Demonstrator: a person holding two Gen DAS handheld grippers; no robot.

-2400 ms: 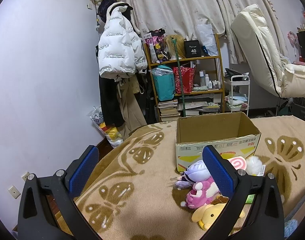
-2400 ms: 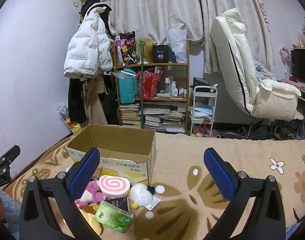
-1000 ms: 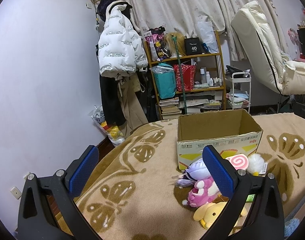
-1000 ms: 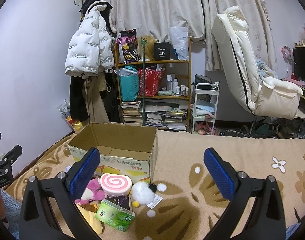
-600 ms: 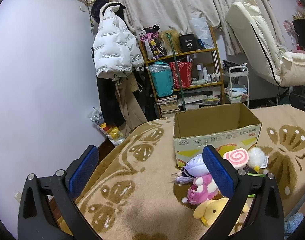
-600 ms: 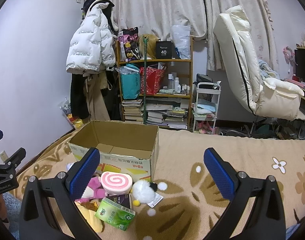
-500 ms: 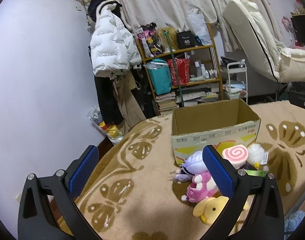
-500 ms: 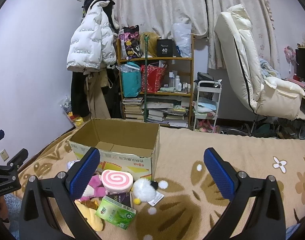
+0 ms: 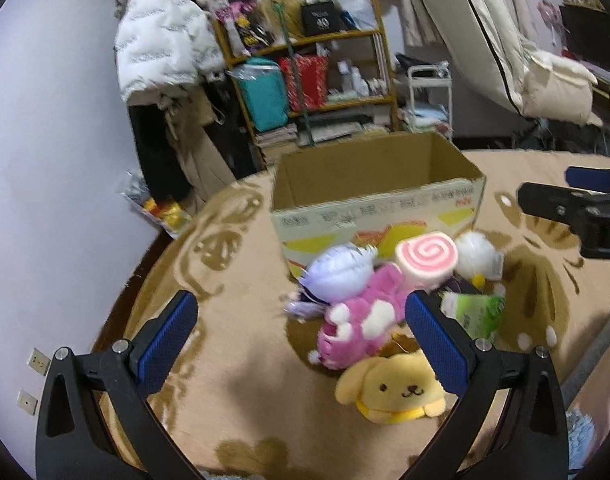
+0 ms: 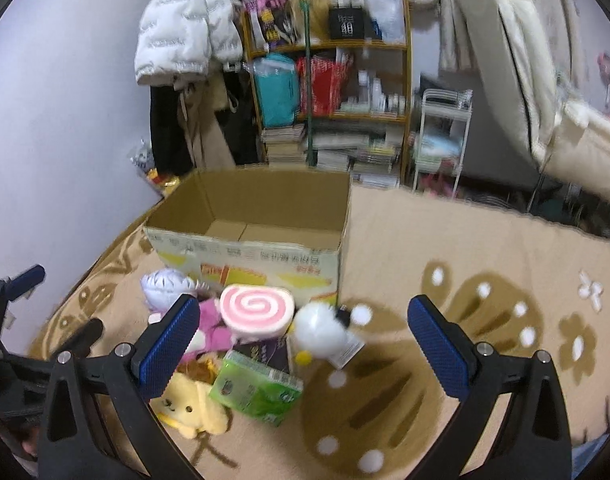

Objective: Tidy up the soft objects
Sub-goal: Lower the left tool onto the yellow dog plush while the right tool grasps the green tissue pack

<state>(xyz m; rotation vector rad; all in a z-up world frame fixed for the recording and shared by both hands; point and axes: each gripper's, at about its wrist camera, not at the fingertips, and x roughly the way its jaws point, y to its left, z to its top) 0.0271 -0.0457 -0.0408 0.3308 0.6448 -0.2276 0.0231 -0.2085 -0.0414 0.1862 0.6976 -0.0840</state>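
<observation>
On the tan patterned blanket [image 10: 445, 240] stands an open cardboard box [image 10: 257, 256], upright, its interior showing only bare cardboard. Directly in front of the box lies a cluster of soft items, touching or overlapping one another: a pink swirl roll cushion [image 10: 257, 312], a white fluffy plush [image 10: 319, 328], a lavender-haired plush [image 9: 337, 272], a pink plush [image 9: 357, 320], and a yellow dog plush [image 9: 389, 392] nearest the cameras. A green tissue pack [image 10: 257, 392] lies among them, beside a dark flat packet [image 10: 265, 350] partly covered by the others.

Left gripper [image 9: 301, 336]: fingers spread wide, nothing between them; it hovers above the blanket, with the pink plush and yellow dog plush just inside its right finger [image 9: 437, 336].

Right gripper [image 10: 303, 344]: fingers spread wide, empty; the pile sits low between them toward its left finger [image 10: 169, 340].

Behind the box: a cluttered shelf [image 10: 329, 92], a white puffer jacket [image 10: 185, 24], and a cream recliner [image 9: 505, 40]. Both views are motion-blurred.
</observation>
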